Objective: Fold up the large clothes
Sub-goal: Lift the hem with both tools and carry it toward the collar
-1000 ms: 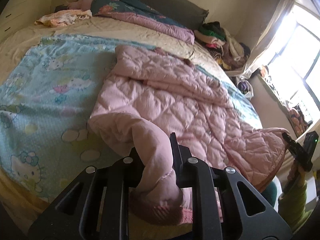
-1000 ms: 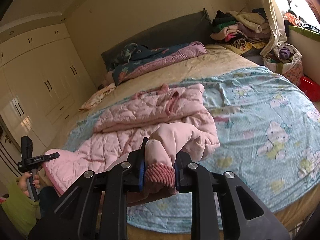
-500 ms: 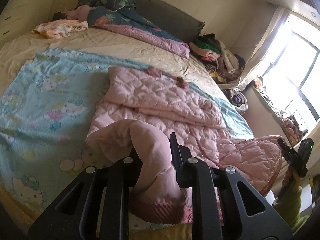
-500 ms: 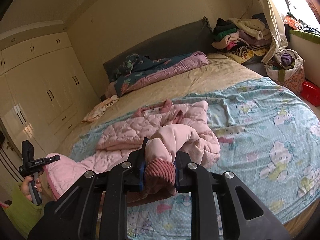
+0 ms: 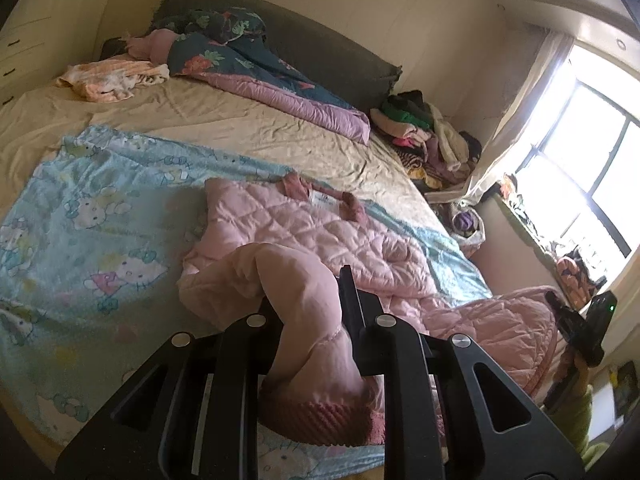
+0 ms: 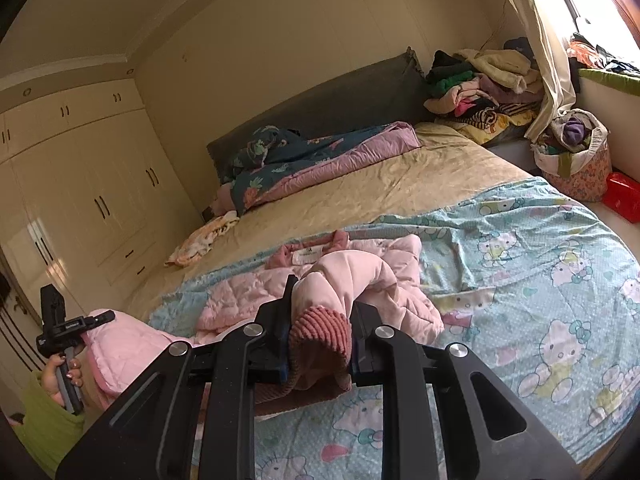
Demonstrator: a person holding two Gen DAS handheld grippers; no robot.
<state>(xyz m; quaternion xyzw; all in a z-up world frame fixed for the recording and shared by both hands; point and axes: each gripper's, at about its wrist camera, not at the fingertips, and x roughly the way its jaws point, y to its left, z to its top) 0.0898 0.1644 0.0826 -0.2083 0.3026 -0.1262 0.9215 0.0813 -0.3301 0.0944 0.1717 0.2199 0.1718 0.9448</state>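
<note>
A pink quilted jacket (image 5: 304, 232) lies on a blue cartoon-print blanket (image 5: 80, 224) on the bed, collar toward the headboard. My left gripper (image 5: 308, 316) is shut on one sleeve, whose ribbed cuff (image 5: 320, 416) hangs below the fingers. My right gripper (image 6: 320, 320) is shut on the other sleeve near its ribbed cuff (image 6: 320, 332). Both sleeves are lifted above the jacket body (image 6: 248, 292). Each gripper shows in the other's view, the right one (image 5: 580, 328) and the left one (image 6: 68, 328), each with pink fabric beside it.
A dark floral quilt (image 5: 248, 64) lies by the grey headboard (image 6: 340, 96). A pile of clothes (image 6: 480, 84) sits at the bed's far corner. A bag of clothes (image 6: 572, 152) and a red box (image 6: 622, 196) stand by the window. White wardrobes (image 6: 80, 184) line the wall.
Both grippers have risen and pulled back with the sleeves in them. The jacket body has slid across the blanket, and it looks smaller and farther away in both views.
</note>
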